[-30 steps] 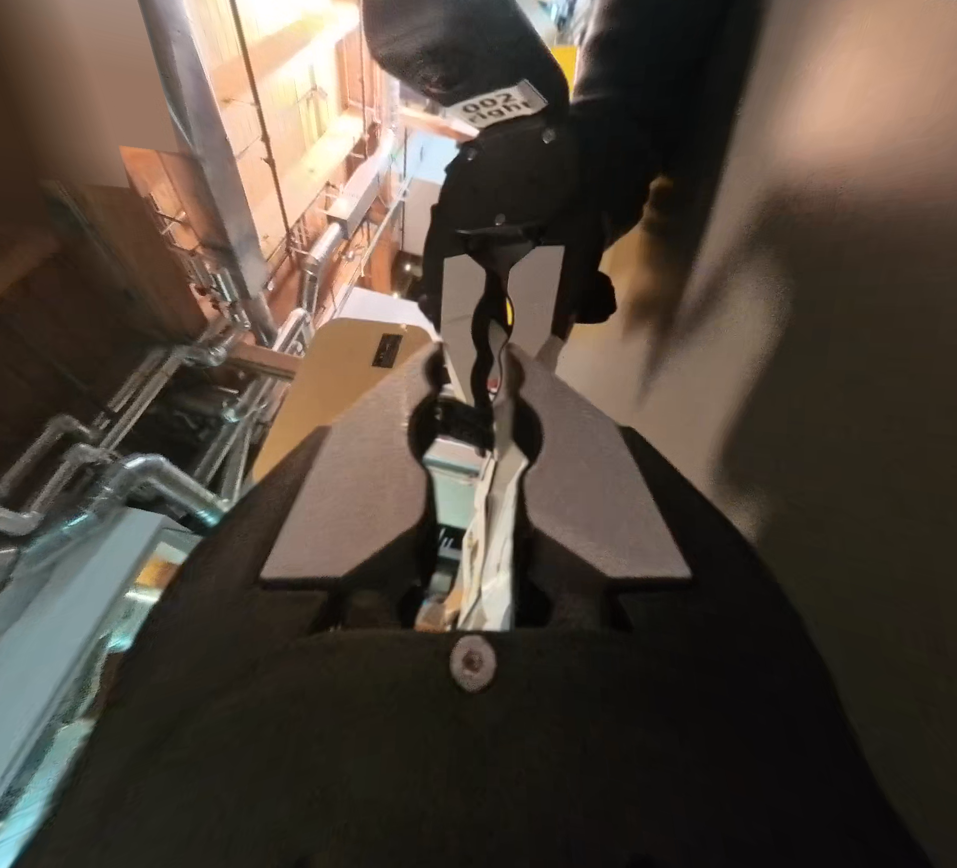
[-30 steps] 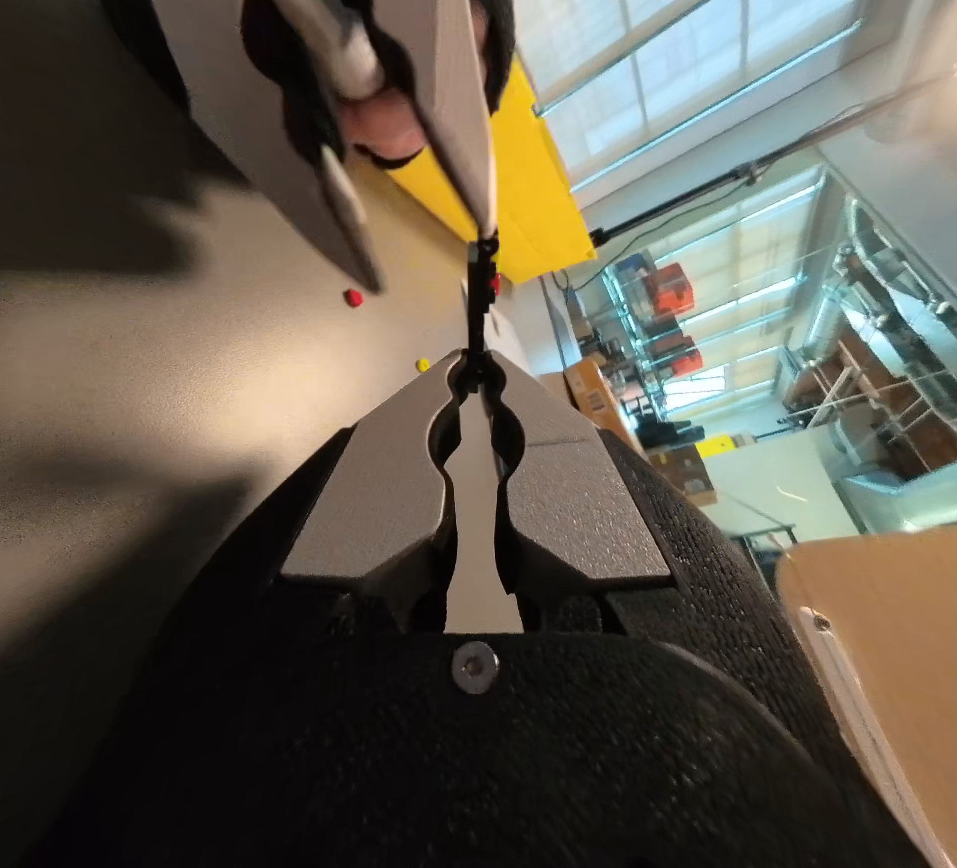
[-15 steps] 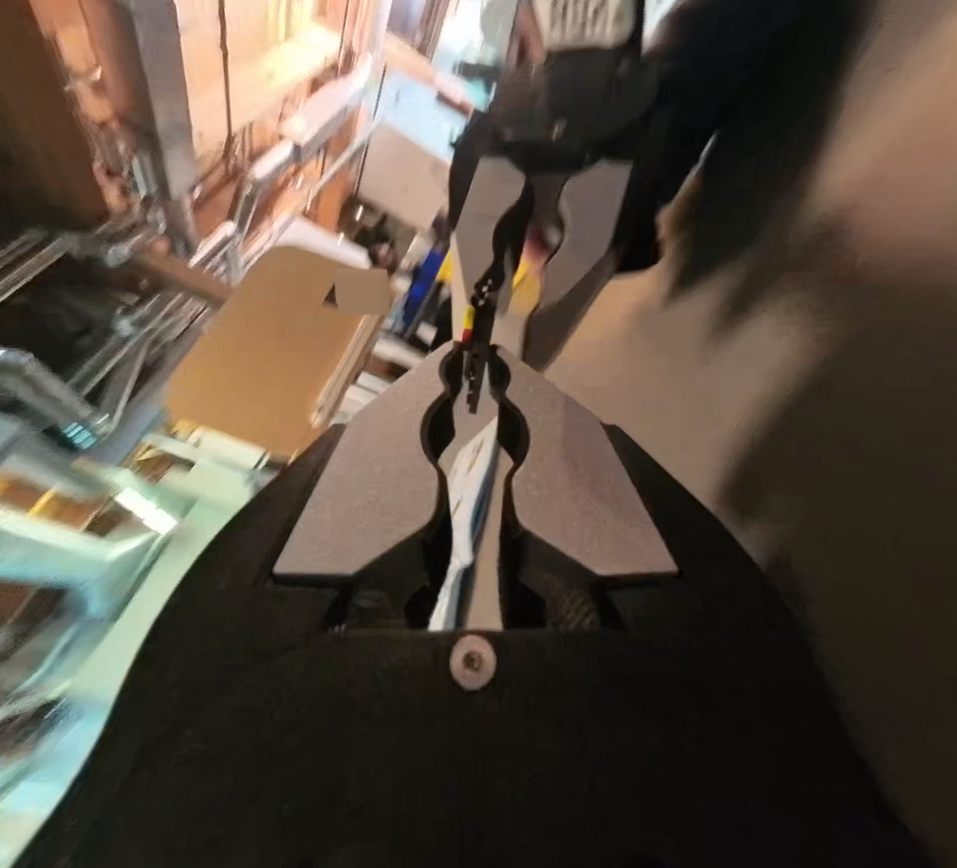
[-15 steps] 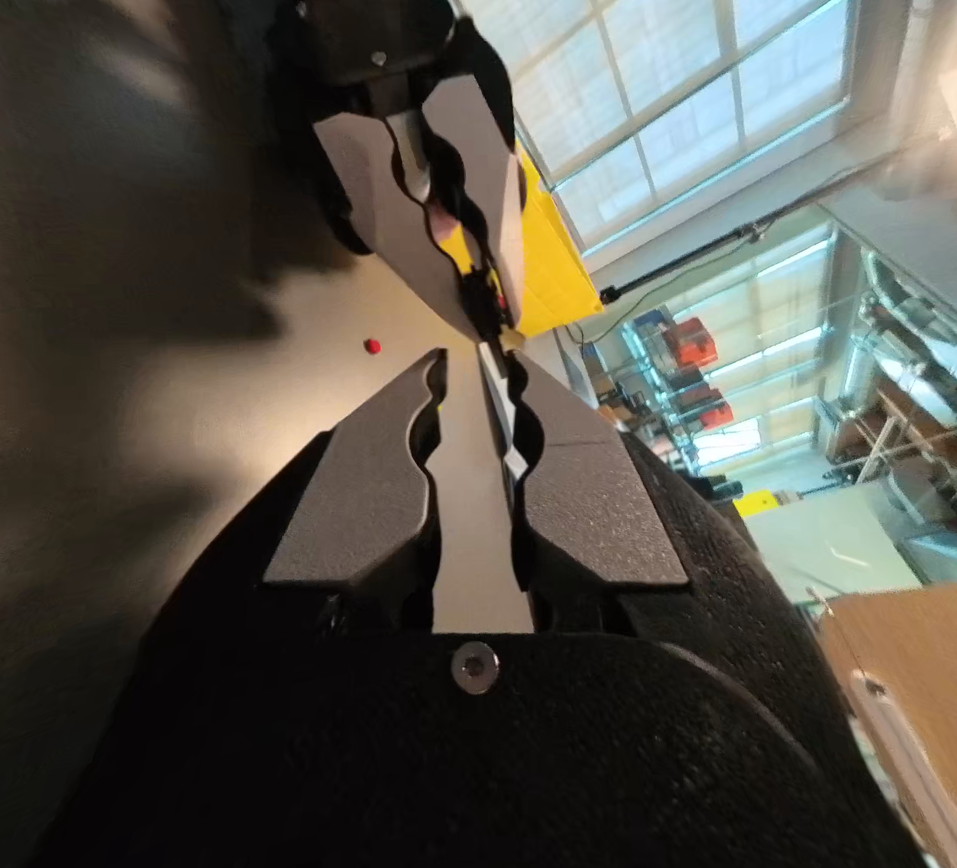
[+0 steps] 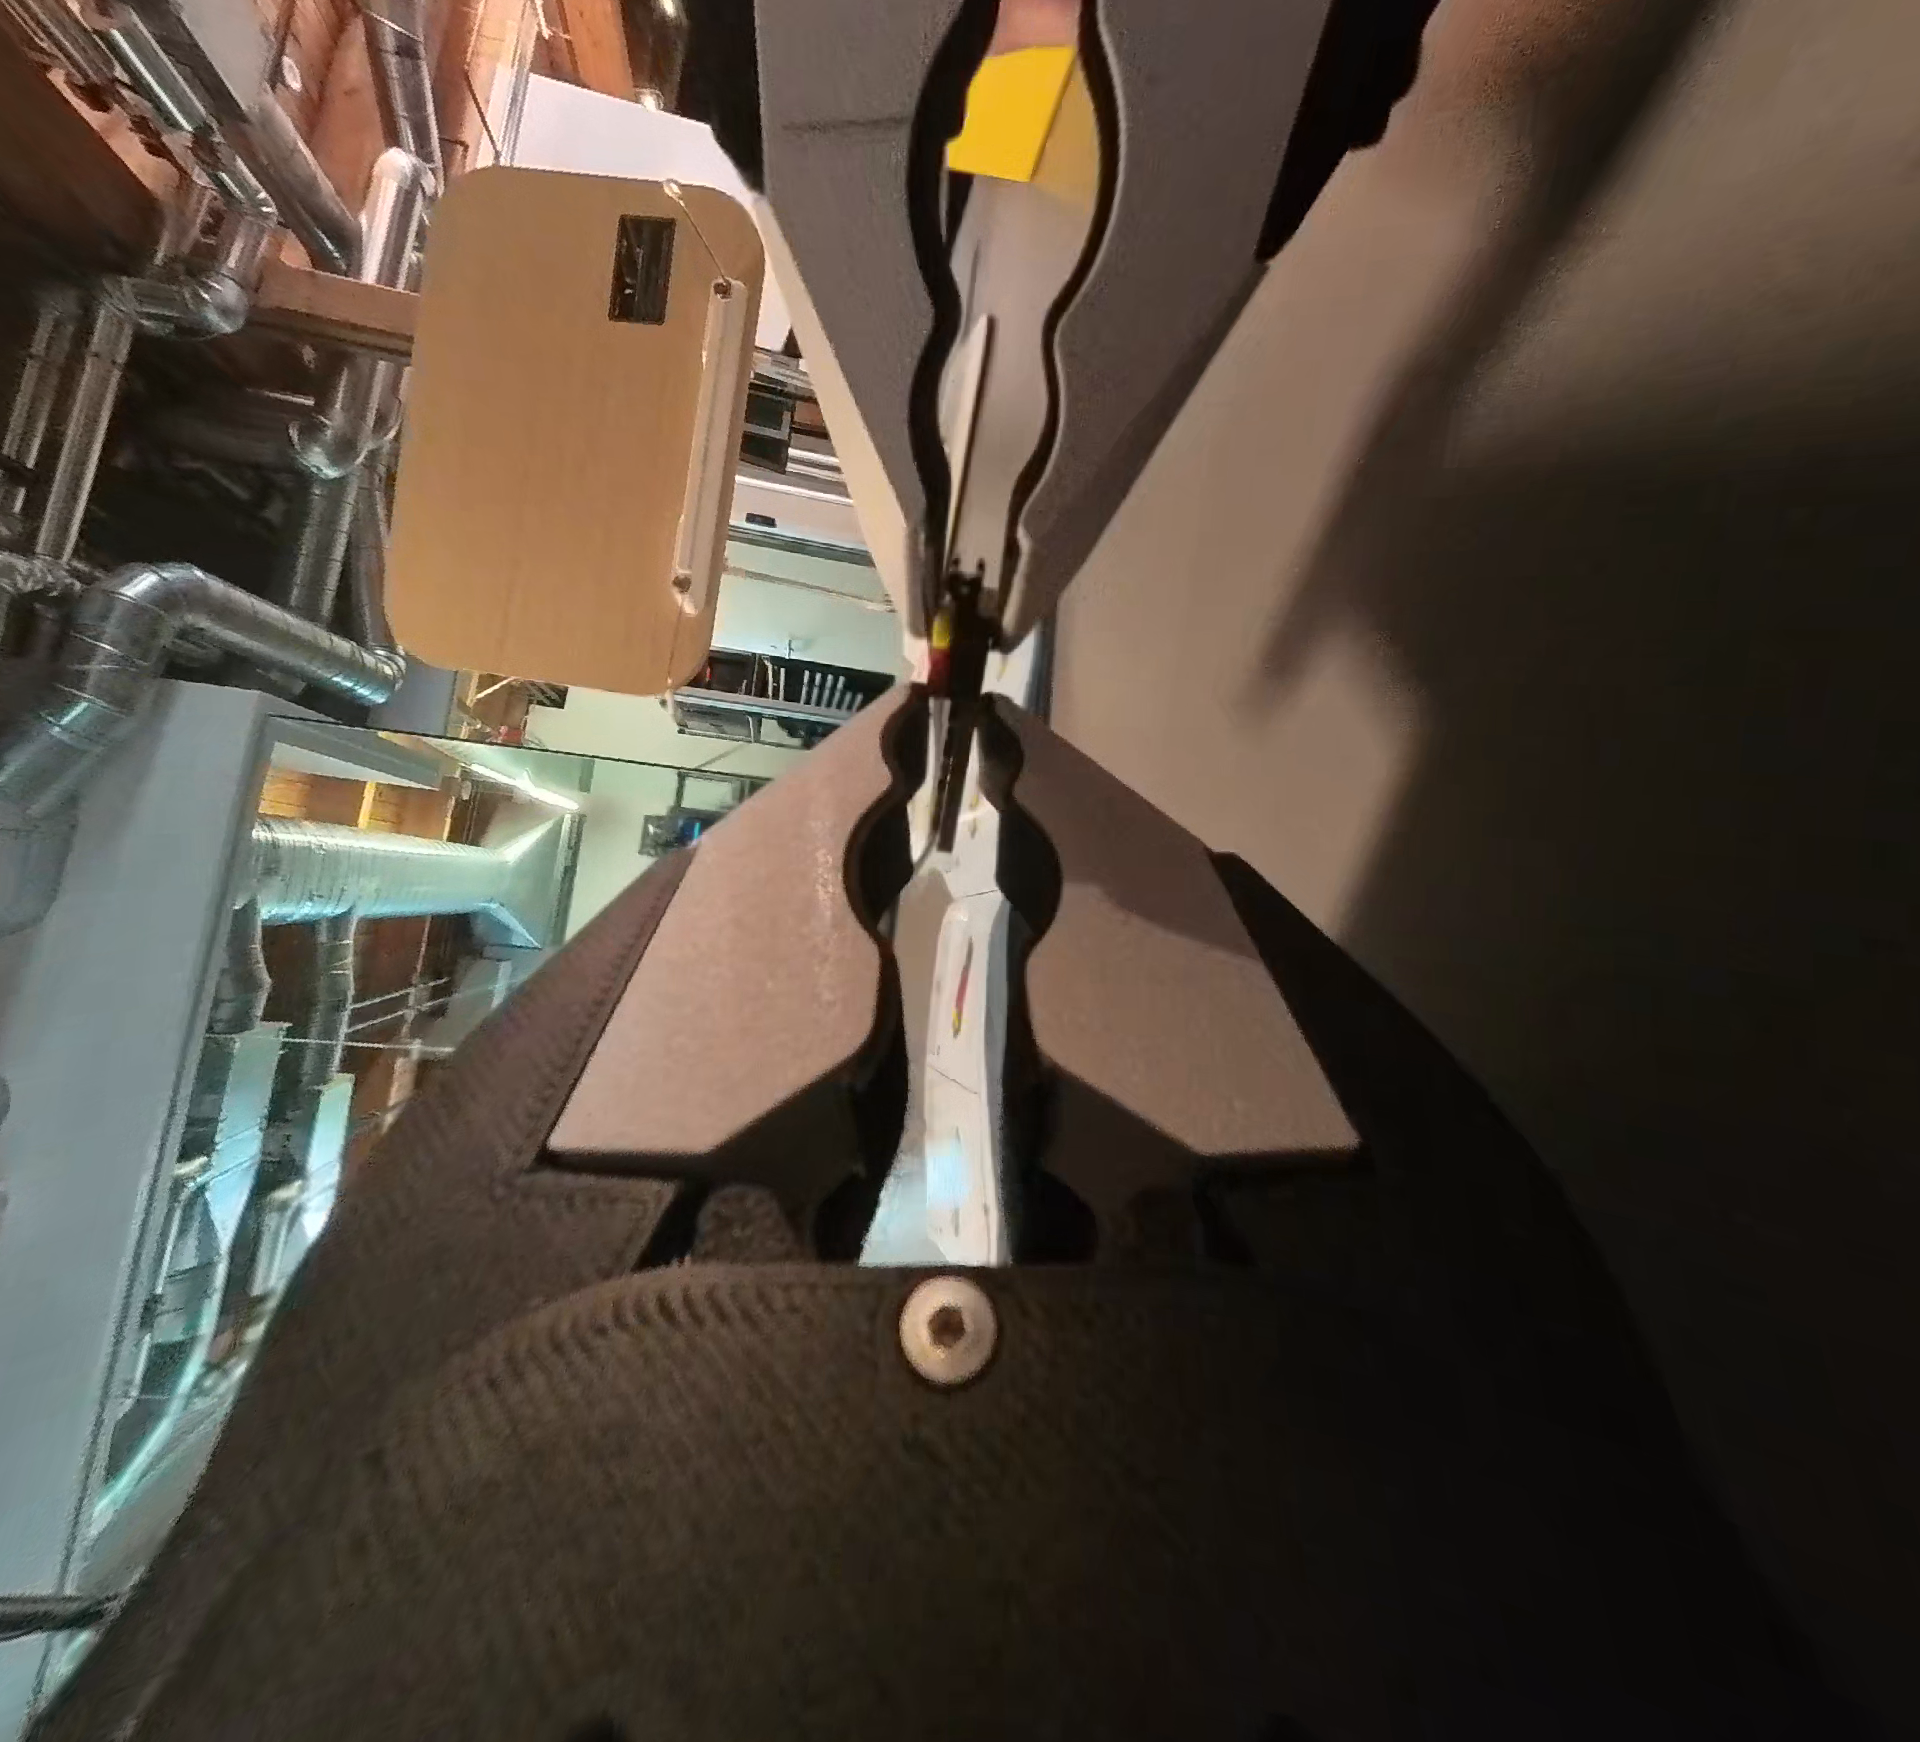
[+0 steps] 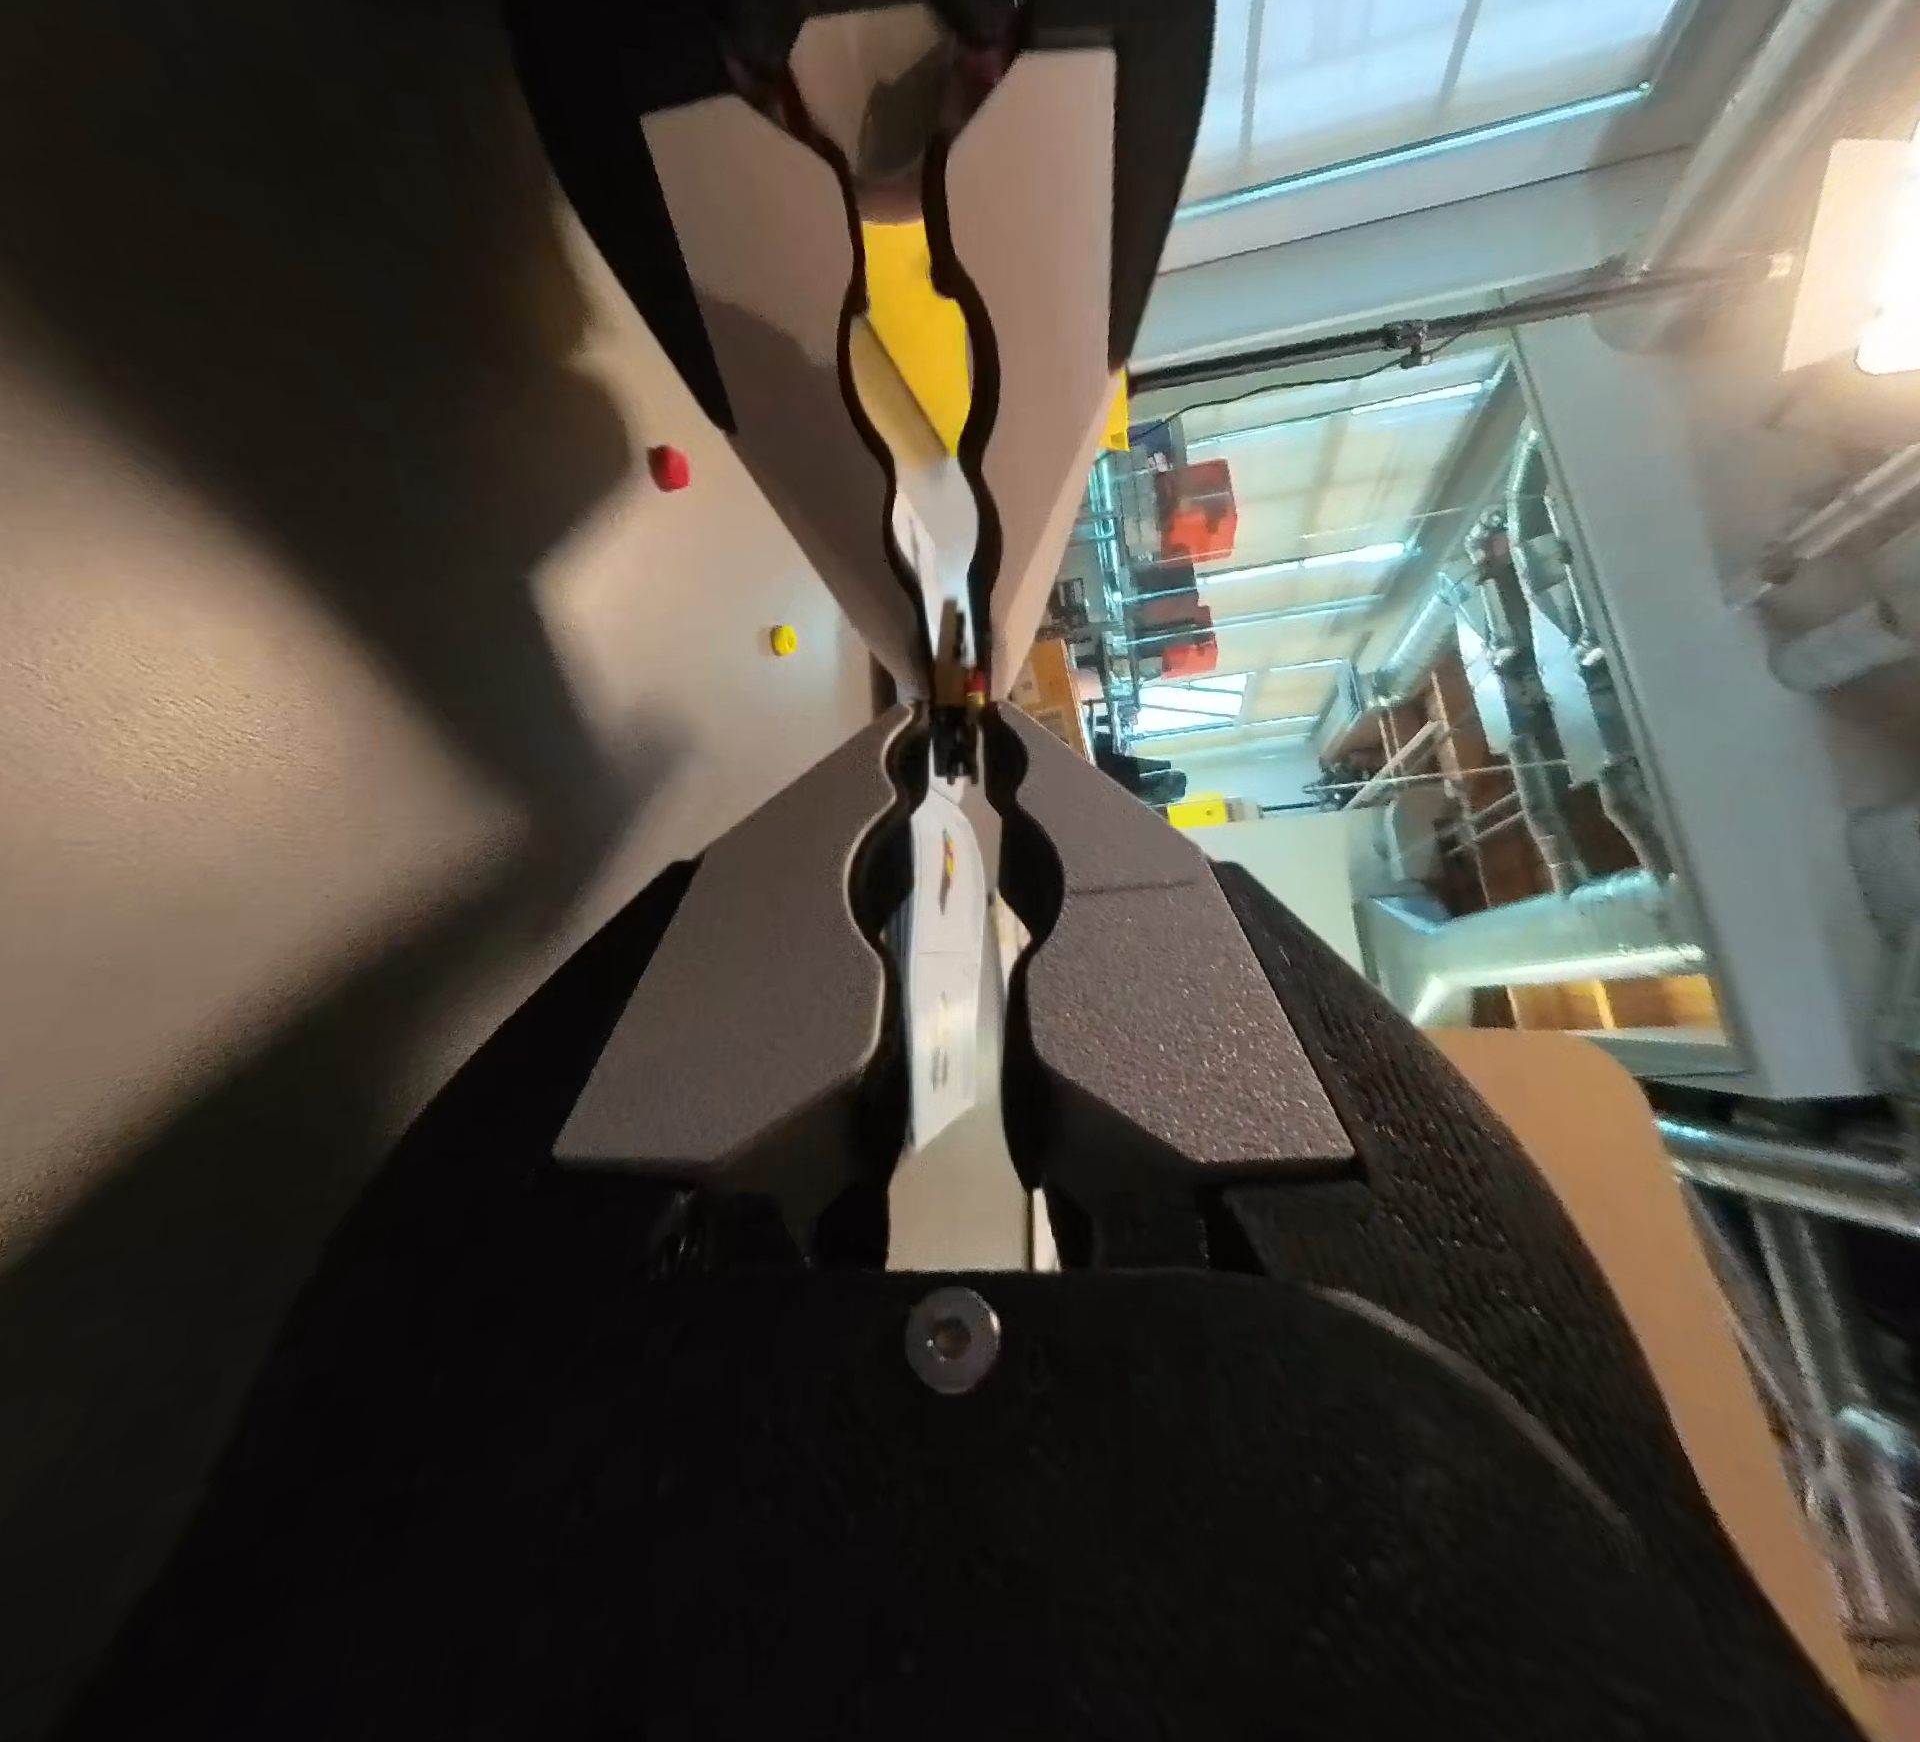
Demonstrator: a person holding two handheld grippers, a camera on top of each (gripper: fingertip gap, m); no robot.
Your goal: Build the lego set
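Fingers [image 5: 831,861] pinching thin lego piece [image 5: 961,653]

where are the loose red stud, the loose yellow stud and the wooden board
red stud [image 6: 667,468], right wrist view, its rounded side
yellow stud [image 6: 782,640], right wrist view, its middle
wooden board [image 5: 551,435], left wrist view, its flat face

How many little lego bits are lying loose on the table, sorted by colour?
Red round lego piece: 1
Yellow round lego piece: 1
Total: 2 loose pieces on the grey table. The small black, red and yellow lego assembly pinched between the two grippers is not counted.
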